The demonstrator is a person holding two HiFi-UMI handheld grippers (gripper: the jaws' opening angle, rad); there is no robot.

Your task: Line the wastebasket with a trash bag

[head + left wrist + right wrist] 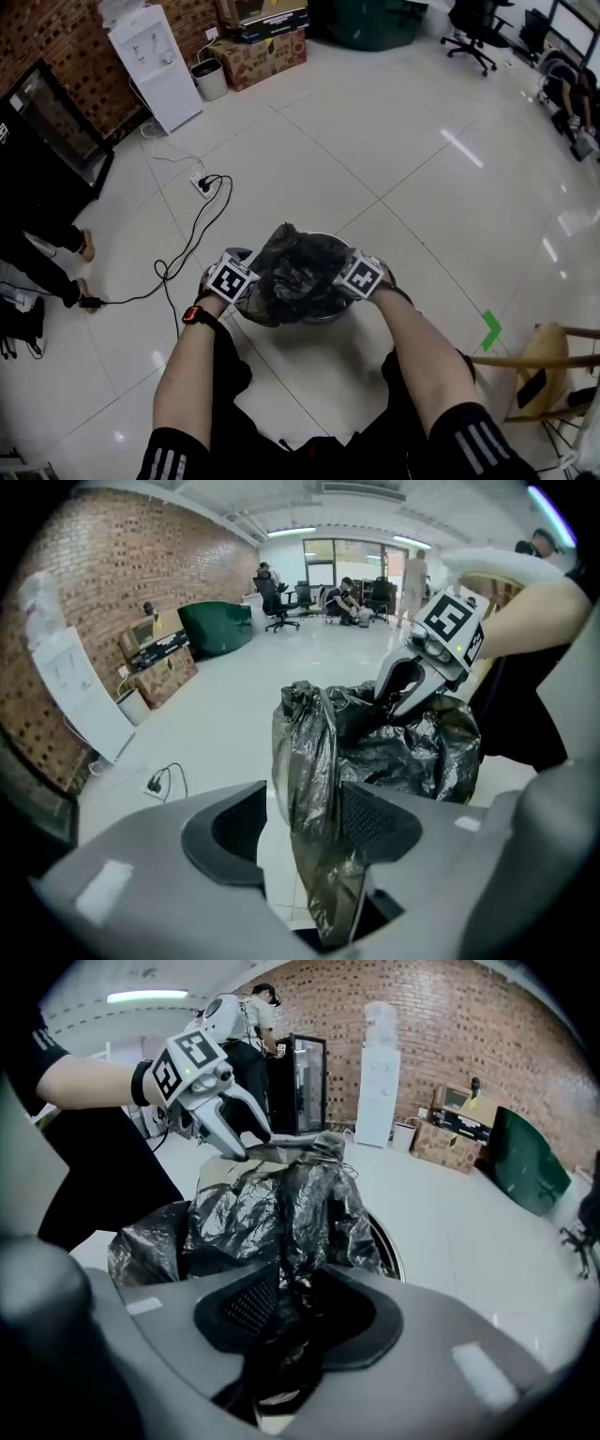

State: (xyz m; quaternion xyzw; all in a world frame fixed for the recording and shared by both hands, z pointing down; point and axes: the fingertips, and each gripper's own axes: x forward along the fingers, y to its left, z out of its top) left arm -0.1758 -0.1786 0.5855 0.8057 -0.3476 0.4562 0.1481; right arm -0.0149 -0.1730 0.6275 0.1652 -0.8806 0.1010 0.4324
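A crumpled black trash bag point(295, 267) sits bunched over the round metal wastebasket point(328, 317) on the floor between my knees. My left gripper point(253, 283) is at the bag's left side. In the left gripper view its jaws point(300, 822) stand wide. A fold of the bag point(314, 789) hangs between them, against the right pad and clear of the left one. My right gripper point(339, 281) is at the bag's right side. In the right gripper view its jaws point(291, 1312) are closed on a bunched fold of the bag point(281, 1213). The basket's rim point(386, 1241) shows behind.
A power strip with a black cable point(202, 183) lies on the tiles to the far left. A person's feet point(56, 267) are at the left edge. A wooden chair point(544, 370) stands at the right. A water dispenser point(155, 66) and cardboard boxes point(267, 52) line the brick wall.
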